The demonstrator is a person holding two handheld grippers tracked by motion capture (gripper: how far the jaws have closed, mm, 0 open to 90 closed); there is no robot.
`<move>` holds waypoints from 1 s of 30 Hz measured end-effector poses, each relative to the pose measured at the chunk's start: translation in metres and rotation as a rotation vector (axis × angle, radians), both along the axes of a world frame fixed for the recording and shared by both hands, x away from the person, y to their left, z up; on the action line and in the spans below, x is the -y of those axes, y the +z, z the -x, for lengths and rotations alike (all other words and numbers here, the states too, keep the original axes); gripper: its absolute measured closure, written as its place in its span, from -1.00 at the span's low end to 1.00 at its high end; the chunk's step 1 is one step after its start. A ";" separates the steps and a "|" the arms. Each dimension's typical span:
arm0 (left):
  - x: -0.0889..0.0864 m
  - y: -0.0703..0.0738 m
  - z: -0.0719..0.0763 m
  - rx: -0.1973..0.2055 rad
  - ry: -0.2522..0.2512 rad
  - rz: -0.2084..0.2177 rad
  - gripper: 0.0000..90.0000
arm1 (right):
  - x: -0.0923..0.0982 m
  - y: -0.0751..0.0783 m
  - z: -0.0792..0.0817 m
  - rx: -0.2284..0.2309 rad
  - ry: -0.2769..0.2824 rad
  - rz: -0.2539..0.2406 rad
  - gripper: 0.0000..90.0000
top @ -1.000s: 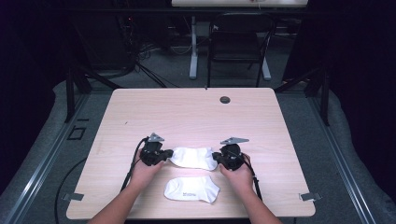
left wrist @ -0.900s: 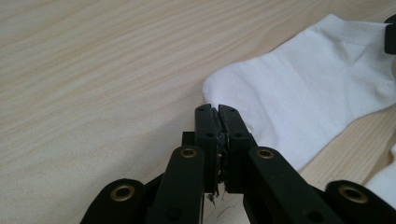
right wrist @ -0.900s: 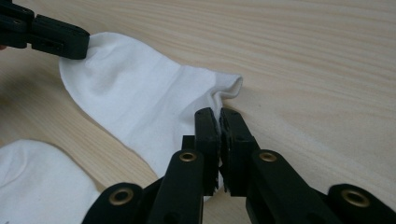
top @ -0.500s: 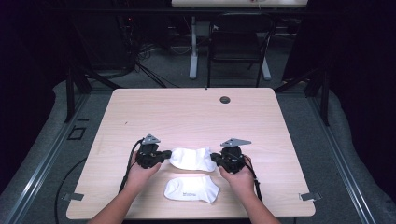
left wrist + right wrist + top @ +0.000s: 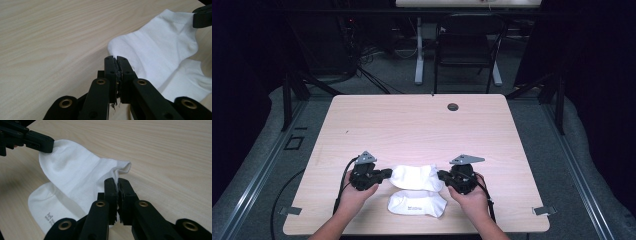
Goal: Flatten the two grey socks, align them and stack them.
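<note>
The left tool [image 5: 384, 174] has its two black jaws pressed together on one end of a white sock [image 5: 414, 177], and in the left gripper view the same tool [image 5: 116, 58] pinches the edge of the cloth, with the sock [image 5: 155, 47] stretching away to the upper right where the tip of the other tool [image 5: 203, 15] clamps its far end. The right tool [image 5: 443, 176] is likewise clamped on the opposite end of that sock; in the right gripper view its jaws [image 5: 117, 180] close tight on a fold of the fabric, and the sock [image 5: 75, 172] runs up and to the left to where the left tool [image 5: 40, 142] grips it. The sock is thus held stretched between the two tools, low over the near part of the tabletop [image 5: 422, 125], roughly midway across it. Just beneath and in front of it a second white sock [image 5: 417, 204] lies flat on the tabletop, partly overlapped by the held one; the right gripper view shows this lying sock [image 5: 47, 205] with a small grey mark printed near its end. A person's hands hold each tool, the left hand [image 5: 354, 192] and right hand [image 5: 469, 197] entering from the near edge. Farther off, near the far edge of the tabletop, is a small dark round hole [image 5: 453, 107], and beyond the tabletop stands a dark chair [image 5: 467, 50] on the grey floor.
</note>
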State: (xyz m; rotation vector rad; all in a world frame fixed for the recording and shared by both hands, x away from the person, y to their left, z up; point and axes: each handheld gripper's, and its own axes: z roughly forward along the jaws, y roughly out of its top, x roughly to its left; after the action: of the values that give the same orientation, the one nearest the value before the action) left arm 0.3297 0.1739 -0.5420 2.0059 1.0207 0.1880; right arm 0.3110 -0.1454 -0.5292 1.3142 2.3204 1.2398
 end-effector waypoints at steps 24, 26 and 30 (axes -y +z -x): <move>-0.001 -0.004 0.050 -0.032 -0.022 0.002 0.95 | 0.003 -0.004 0.042 -0.025 0.046 0.022 0.92; 0.000 -0.005 0.052 -0.031 -0.022 -0.003 0.95 | 0.003 -0.005 0.044 -0.031 0.047 0.023 0.92; 0.000 -0.008 0.054 -0.039 -0.024 0.004 0.95 | 0.005 -0.006 0.047 -0.034 0.045 0.022 0.92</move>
State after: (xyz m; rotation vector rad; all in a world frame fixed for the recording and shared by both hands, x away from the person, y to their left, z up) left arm 0.2754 0.1740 -0.5504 2.0244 1.0208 0.1345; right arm 0.2645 -0.1503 -0.5356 1.2925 2.3923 1.2109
